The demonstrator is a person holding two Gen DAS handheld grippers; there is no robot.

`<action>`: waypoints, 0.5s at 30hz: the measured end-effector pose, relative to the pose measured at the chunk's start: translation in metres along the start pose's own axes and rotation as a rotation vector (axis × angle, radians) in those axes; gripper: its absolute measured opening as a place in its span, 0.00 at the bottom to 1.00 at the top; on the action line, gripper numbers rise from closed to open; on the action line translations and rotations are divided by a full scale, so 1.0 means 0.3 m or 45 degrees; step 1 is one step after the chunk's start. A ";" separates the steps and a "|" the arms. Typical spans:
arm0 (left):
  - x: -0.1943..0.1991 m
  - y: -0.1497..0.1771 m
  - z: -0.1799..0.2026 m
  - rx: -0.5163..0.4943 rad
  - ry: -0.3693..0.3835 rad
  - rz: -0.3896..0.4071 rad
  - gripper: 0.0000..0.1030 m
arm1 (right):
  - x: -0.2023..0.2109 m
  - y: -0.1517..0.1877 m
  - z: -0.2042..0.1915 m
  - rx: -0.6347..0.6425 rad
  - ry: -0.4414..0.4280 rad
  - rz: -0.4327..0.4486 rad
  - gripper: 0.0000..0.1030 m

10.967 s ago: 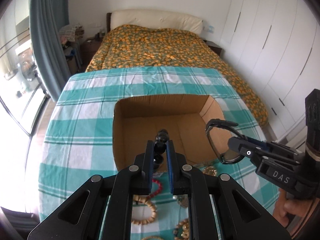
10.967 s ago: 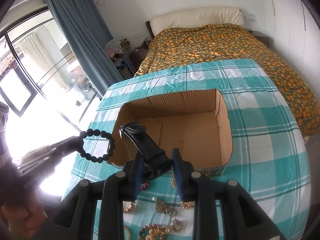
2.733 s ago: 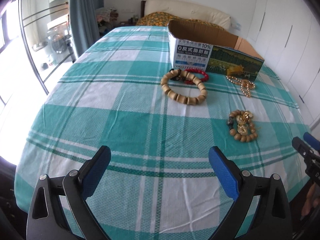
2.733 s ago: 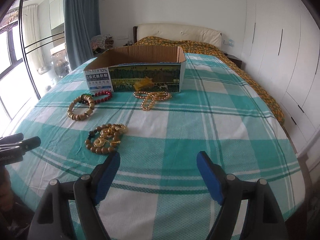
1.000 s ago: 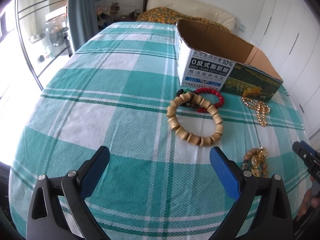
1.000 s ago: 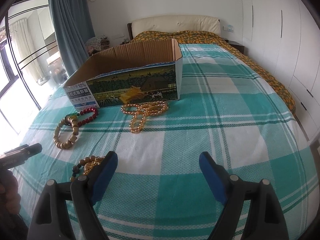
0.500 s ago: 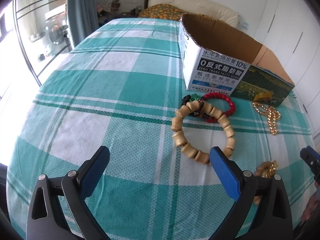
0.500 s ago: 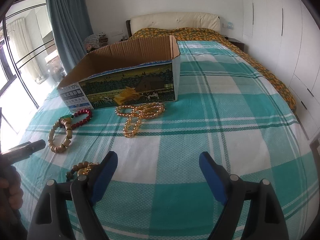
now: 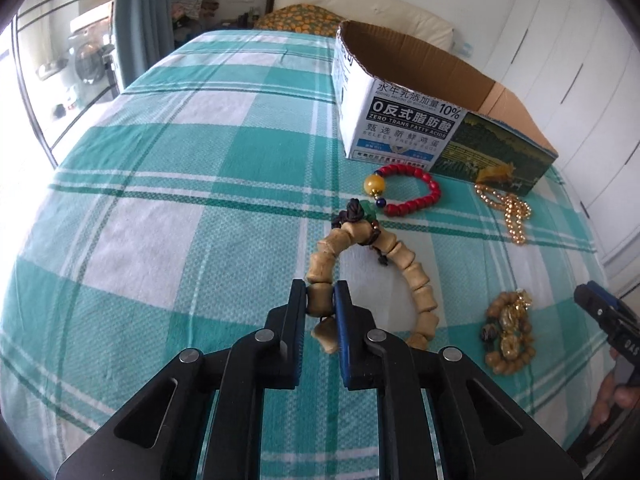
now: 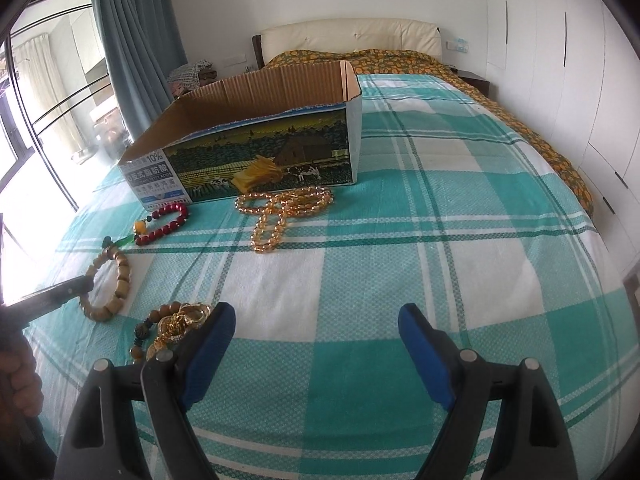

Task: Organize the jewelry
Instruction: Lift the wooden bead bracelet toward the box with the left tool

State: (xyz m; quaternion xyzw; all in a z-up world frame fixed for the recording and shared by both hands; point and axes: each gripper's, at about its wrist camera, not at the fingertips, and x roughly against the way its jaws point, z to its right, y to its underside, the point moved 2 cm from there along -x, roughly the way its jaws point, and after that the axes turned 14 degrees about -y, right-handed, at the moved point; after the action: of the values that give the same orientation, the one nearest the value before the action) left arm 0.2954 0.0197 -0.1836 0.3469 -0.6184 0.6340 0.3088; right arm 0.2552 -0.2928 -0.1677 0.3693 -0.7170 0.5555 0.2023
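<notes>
The left gripper (image 9: pixel 321 305) is clamped on a bead of the wooden bracelet (image 9: pixel 416 276), which lies on the checked cloth (image 9: pixel 180 200) near the cardboard box (image 9: pixel 404 120). The right gripper (image 10: pixel 316 330) hovers with fingers wide apart, just right of a gold bead cluster (image 10: pixel 176 326).

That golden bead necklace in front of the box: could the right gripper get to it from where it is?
Probably yes. The right gripper is open, and only bare checked cloth lies between it and the golden bead necklace.
</notes>
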 end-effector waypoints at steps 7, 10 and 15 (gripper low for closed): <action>0.119 0.031 -0.069 0.075 0.069 0.050 0.12 | 0.022 0.012 -0.012 0.000 -0.013 0.008 0.83; 0.160 0.020 -0.065 0.068 0.106 0.087 0.12 | 0.039 0.012 -0.029 0.018 -0.024 0.021 0.83; 0.212 -0.018 -0.043 0.075 0.193 0.120 0.12 | 0.051 0.015 -0.040 0.023 -0.033 0.025 0.83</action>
State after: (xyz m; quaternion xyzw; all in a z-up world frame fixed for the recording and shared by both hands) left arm 0.2629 0.0305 -0.1281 0.2773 -0.5901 0.6901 0.3141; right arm 0.2405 -0.2856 -0.1563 0.3713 -0.7181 0.5590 0.1842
